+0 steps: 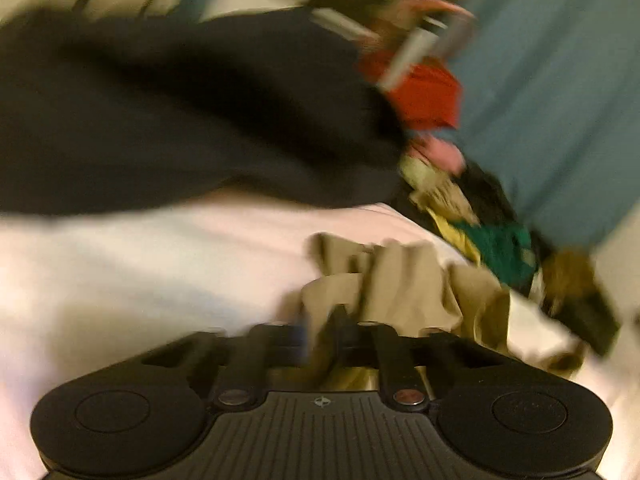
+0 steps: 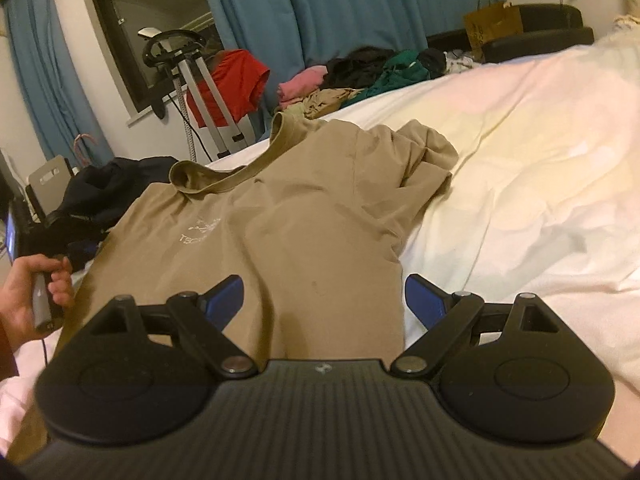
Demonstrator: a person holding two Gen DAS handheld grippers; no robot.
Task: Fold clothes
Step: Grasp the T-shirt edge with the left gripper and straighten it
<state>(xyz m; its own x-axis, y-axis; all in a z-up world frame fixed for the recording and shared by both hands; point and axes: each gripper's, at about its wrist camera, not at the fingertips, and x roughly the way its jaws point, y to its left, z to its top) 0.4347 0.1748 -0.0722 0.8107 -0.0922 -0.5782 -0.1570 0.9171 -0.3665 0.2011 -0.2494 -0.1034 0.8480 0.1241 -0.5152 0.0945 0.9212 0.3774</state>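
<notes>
Tan shirt [image 2: 280, 216] is lying spread on the white bed [image 2: 520, 168], collar toward the clothes pile [image 2: 360, 76] by the blue curtain [image 2: 360, 4]. Left gripper [image 1: 344, 320] is pinching bunched shirt fabric. Right gripper [image 2: 324, 300] is gaping wide over the shirt's lower part, holding nothing.

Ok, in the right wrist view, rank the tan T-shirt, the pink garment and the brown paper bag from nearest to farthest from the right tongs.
1. Tan T-shirt, directly under the open right tongs.
2. Pink garment, far bed edge, left of centre.
3. Brown paper bag, back right, by the curtain.
</notes>
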